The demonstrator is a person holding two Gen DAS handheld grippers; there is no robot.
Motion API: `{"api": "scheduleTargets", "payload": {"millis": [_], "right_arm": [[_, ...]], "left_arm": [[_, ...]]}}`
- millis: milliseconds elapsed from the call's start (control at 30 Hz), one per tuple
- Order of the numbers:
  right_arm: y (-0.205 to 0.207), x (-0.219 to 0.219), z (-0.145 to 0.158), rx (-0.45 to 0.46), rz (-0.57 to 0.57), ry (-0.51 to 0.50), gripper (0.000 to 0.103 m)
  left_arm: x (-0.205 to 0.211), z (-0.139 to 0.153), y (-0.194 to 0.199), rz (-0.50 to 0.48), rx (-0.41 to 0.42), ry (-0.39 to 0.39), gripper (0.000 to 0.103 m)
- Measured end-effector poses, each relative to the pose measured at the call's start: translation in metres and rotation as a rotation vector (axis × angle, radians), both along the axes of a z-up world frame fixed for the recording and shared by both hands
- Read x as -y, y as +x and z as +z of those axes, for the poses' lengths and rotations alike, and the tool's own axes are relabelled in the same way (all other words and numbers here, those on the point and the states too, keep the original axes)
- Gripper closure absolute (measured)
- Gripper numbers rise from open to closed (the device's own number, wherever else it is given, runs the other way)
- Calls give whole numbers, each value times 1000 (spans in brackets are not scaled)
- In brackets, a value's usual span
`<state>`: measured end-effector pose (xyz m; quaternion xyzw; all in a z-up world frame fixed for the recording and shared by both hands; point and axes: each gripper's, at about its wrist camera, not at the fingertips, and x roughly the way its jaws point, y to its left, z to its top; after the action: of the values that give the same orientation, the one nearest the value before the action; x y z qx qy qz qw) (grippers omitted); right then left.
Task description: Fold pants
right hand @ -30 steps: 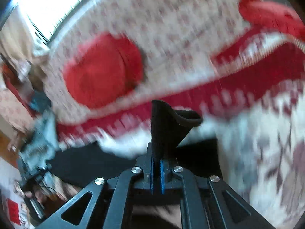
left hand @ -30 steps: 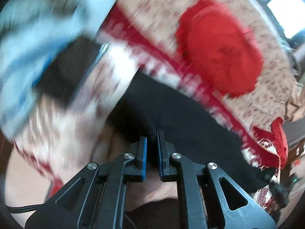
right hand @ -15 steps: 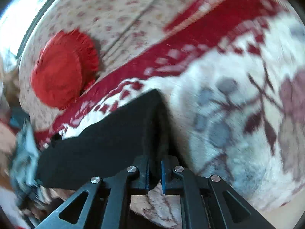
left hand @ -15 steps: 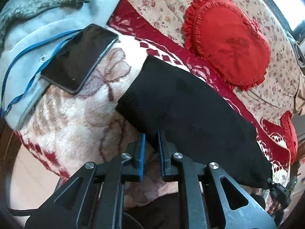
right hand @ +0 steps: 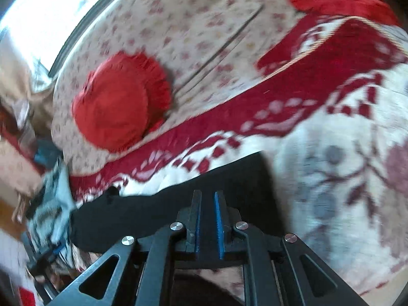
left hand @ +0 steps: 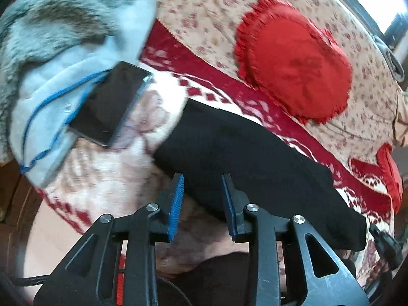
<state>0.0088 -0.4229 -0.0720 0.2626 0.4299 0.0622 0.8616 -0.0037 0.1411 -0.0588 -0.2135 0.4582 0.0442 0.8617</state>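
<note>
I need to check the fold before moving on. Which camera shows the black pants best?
The left wrist view: the black pants lie sharp and nearly whole across the blanket. The right wrist view is blurred and shows only one end of them, partly behind the gripper.

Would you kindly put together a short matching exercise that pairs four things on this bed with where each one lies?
Things:
1. black pants
2. phone
3. heart-shaped red cushion
4. blue cord

Places:
A. on the floral bedspread, beyond the red border
B. draped over the pale blue fleece
C. partly on the fleece, partly on the red-and-white blanket
D. flat on the blanket, just ahead of the left gripper

Pairs: 1-D, 2-C, 3-A, 4-B
</note>
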Motion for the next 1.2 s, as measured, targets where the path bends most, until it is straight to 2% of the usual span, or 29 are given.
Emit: {"api": "scheduleTargets", "payload": {"millis": [33,133,233,300,367,433,533,667,867,1033,1200], "right_arm": [[8,-8,-5,-11,13,-8,95],[24,-20,-21,-42,46,-12,95],[38,-19,-40,-83,37,-44,95],[43,-14,-45,-67,29,-24,95],[50,-11,-48,-56,21,-11,95],[58,-11,-50,-59,21,-7,95],[61,-16,-43,-65,33,-47,95],[49,-17,-29,-57,33,-52,95],[26,-34,-10,-32,107,-71,94],[13,-41,-22,-72,128,-98,94],[16,-41,-42,-109,131,-110,94]], "left_arm": [[7,-2,3,-11,-6,1,75],[26,-10,15,-48,-25,19,66],[41,-20,29,-72,-50,51,64],[49,-26,36,-78,-59,92,62],[55,-28,41,-80,-51,120,52],[60,-27,46,-78,-49,141,48],[64,-25,48,-76,-55,156,48],[66,-20,43,-82,-51,145,48],[72,-7,29,-90,-33,133,48],[82,-5,23,-110,-31,141,48],[90,-23,29,-131,-106,170,48]]}}
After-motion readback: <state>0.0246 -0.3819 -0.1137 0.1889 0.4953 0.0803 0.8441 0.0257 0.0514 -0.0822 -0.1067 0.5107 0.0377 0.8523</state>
